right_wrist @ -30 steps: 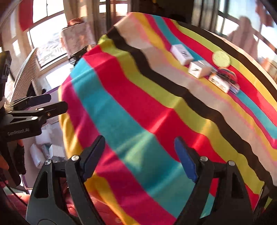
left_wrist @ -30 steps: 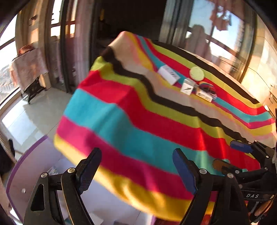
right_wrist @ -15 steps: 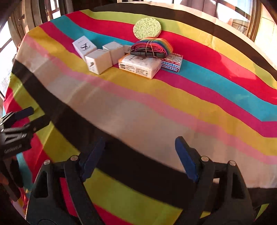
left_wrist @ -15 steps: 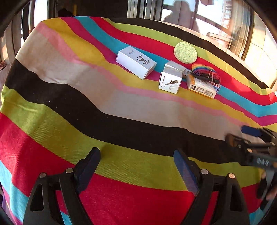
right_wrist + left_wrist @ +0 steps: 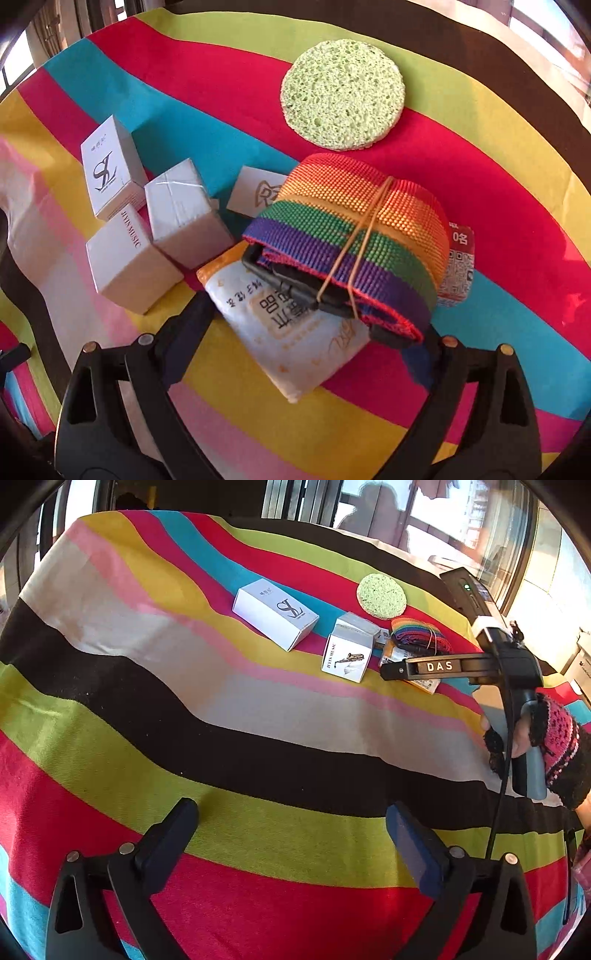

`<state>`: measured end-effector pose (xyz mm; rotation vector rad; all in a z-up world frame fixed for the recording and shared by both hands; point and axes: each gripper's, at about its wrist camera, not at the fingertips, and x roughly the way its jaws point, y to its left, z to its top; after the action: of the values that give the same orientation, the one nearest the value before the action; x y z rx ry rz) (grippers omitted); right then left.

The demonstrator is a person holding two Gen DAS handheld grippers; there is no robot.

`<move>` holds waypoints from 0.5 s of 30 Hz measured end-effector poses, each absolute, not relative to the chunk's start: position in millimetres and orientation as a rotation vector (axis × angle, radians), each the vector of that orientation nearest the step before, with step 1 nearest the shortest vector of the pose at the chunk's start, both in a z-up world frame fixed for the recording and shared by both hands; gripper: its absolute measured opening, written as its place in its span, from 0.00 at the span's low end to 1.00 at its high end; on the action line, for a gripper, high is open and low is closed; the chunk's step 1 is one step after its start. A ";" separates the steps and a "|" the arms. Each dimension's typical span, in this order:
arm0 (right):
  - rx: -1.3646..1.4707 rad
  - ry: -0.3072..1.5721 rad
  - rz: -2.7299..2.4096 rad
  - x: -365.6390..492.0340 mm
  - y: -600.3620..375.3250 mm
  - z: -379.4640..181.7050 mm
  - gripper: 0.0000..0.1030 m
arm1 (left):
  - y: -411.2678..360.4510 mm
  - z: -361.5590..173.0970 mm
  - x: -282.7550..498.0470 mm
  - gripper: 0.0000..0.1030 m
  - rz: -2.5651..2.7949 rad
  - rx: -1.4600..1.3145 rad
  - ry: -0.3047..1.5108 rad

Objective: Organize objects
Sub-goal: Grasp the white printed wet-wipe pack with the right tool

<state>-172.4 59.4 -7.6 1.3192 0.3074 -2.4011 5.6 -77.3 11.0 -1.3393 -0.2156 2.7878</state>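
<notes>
Rainbow-striped strap roll (image 5: pixel 347 240) fills my right view, lying on a white packet (image 5: pixel 295 332) between my right gripper (image 5: pixel 310 343) as its empty jaws open; my left view alone shows that gripper's gloved hand (image 5: pixel 546 738); left gripper (image 5: pixel 291 842) opening over bare striped cloth (image 5: pixel 221 738), well short of the boxes.

Warm low sun thrown in from far windows (image 5: pixel 454 520); glare there, fisheye bending at edges, imgs sharp.

Strap roll (image 5: pixel 351 236) lies on the packet (image 5: pixel 295 339) — sponge (image 5: pixel 341 94) behind, boxes (image 5: pixel 177 221) left.
</notes>
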 end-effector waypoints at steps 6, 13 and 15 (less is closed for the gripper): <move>1.242 0.302 -2.284 -93.1 70.1 3.5 0.54 | -77.2 11.6 8.4 0.99 2.789 -1.341 -0.213; 1.180 0.306 -2.293 -22.2 90.9 4.7 0.58 | -73.9 10.9 5.6 1.00 2.795 -1.363 -0.171; 1.180 0.307 -2.296 -20.8 88.8 4.4 0.64 | -71.9 10.4 5.1 1.00 2.798 -1.375 -0.145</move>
<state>-20.8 88.8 4.4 1.1797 0.3067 -2.2962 5.1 -71.9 10.3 -1.3749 -0.1452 2.7982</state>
